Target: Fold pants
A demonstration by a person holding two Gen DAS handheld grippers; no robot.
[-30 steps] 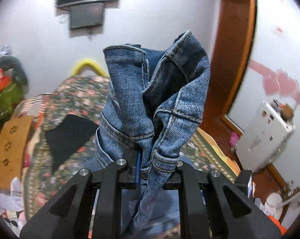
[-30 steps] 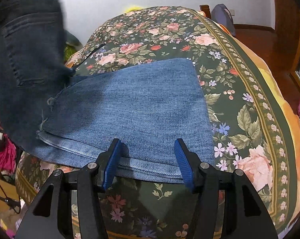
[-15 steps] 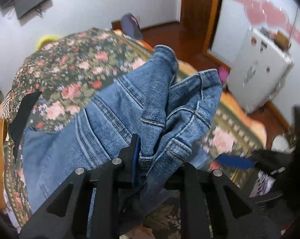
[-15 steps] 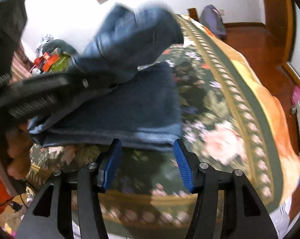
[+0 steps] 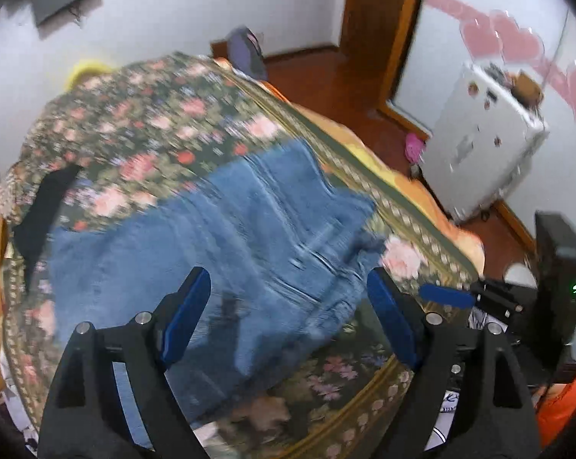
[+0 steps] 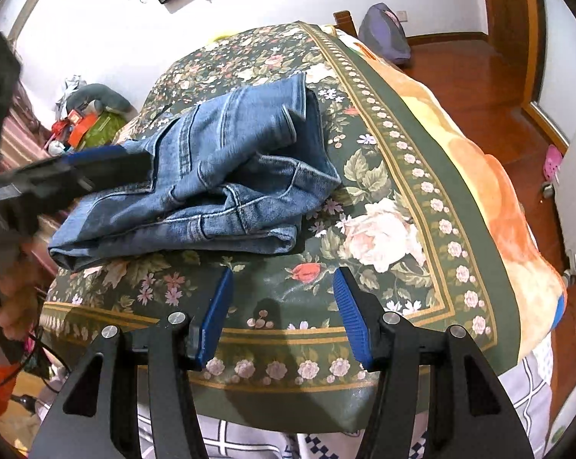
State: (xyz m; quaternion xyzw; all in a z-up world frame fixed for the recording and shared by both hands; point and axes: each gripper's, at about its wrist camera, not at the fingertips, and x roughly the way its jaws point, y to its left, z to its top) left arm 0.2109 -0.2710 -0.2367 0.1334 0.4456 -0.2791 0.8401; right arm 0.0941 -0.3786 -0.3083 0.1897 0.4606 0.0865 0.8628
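Blue denim pants [image 6: 219,176] lie folded in a loose pile on the floral bedspread [image 6: 383,176], the waistband end doubled over on top. In the left wrist view the pants [image 5: 226,252] are blurred and spread below the fingers. My left gripper [image 5: 288,306] is open and empty just above the pants; one of its fingers [image 6: 96,164] shows at the left of the right wrist view, over the pile's left part. My right gripper [image 6: 282,306] is open and empty, over the bedspread in front of the pile.
A black cloth [image 5: 43,206] lies on the bed's far left. A white appliance [image 5: 482,153] stands on the wooden floor to the right of the bed. A backpack [image 6: 385,34] sits by the bed's far end. Clutter [image 6: 81,122] is piled left of the bed.
My left gripper swung the waistband end down over the folded legs and opened, letting the pants go. My right gripper drew back off the hem toward the bed's near edge.
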